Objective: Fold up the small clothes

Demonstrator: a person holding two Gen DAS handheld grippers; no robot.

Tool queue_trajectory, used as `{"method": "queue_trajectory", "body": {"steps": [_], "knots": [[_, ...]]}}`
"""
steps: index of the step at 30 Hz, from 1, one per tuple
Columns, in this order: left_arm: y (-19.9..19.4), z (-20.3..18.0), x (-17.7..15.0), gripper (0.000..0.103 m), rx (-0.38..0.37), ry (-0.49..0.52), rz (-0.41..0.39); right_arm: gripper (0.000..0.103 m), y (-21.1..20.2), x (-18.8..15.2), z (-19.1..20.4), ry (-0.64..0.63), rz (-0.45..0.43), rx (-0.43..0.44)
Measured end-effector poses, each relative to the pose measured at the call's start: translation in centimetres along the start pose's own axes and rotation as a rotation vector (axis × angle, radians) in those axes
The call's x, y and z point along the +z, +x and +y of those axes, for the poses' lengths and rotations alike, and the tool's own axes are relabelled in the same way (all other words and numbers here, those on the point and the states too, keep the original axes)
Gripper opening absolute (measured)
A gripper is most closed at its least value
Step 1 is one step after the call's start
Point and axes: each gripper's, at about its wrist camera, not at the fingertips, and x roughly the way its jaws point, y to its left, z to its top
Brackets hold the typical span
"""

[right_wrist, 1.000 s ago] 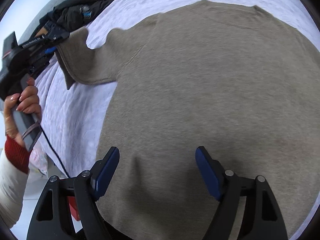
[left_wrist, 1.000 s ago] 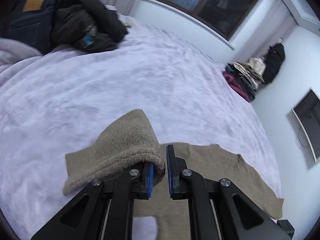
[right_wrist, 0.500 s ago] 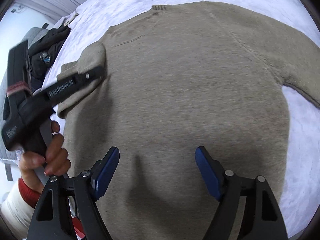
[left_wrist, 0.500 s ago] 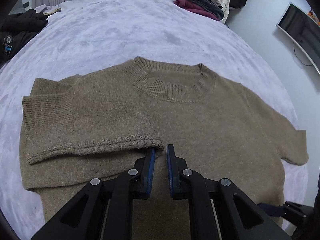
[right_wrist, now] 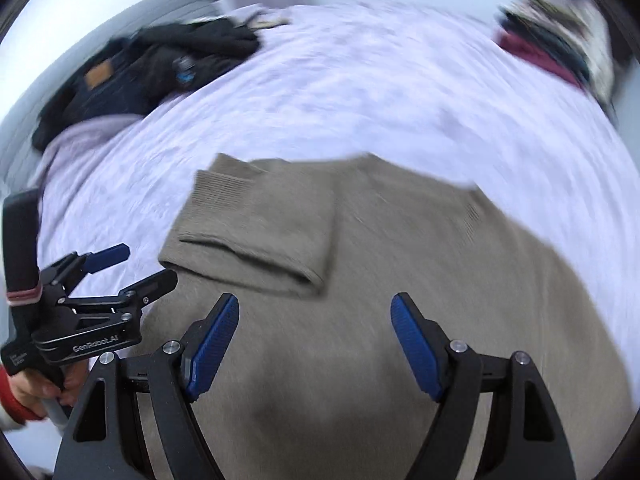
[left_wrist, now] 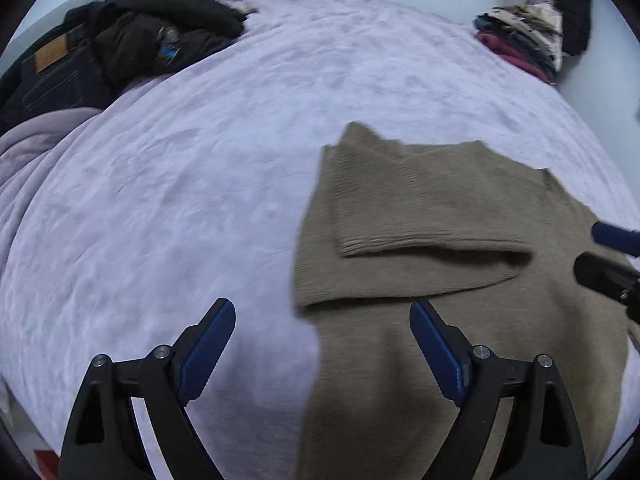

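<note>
Left gripper [left_wrist: 322, 344] has just sprung wide, dropping the sleeve [left_wrist: 404, 216] folded onto the sweater [right_wrist: 360, 360]; right gripper [right_wrist: 314, 340] gapes empty; only its view shows a hand [right_wrist: 36, 390].

Bed [left_wrist: 200, 168] with a pale lilac plush cover, seen from above. Far left corner — a heap of dark clothes [left_wrist: 160, 44] with jeans [left_wrist: 52, 68] bearing a tan patch. Far right corner — a stack of folded garments [left_wrist: 520, 36] against the white wall, a black item [left_wrist: 576, 8] hanging just beside it.
</note>
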Motion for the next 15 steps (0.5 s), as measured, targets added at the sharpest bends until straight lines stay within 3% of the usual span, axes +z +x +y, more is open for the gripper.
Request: {"method": "queue_trajectory", "body": {"steps": [4,8,10,11,12,13,14,15], "knots": [[3.7,1.8,-0.8,0.089,0.071,-0.01,0.067,0.081,4.1,2.7,5.1,-0.257,0.006,-0.029],[4.8,1.7,-0.6,0.089,0.053,-0.05,0.046,0.081,8.6,2.3,9.2,-0.531,0.037,-0.166],[5.0,1.6,-0.5,0.089,0.098,-0.073,0.046,0.081,10.2,2.3,10.3,-0.606,0.036,-0.208],[5.4,1.8,-0.4,0.089,0.083,-0.092,0.053,0.079,11.0,2.3,10.5,-0.634,0.037,-0.232],[5.5,2.1,-0.4,0.089,0.063,-0.118,0.058,0.058,11.5,2.2,10.5,-0.647,0.039,-0.254],[5.5,2.3,-0.4,0.089,0.059,-0.134,0.057,0.03,11.8,2.3,10.3,-0.646,0.044,-0.26],[5.5,2.2,-0.3,0.089,0.065,-0.129,0.055,0.009,11.8,2.6,9.9,-0.615,0.058,-0.231],[5.5,2.0,-0.3,0.089,0.073,-0.12,0.053,0.009,11.5,3.2,9.3,-0.559,0.049,-0.223]]}}
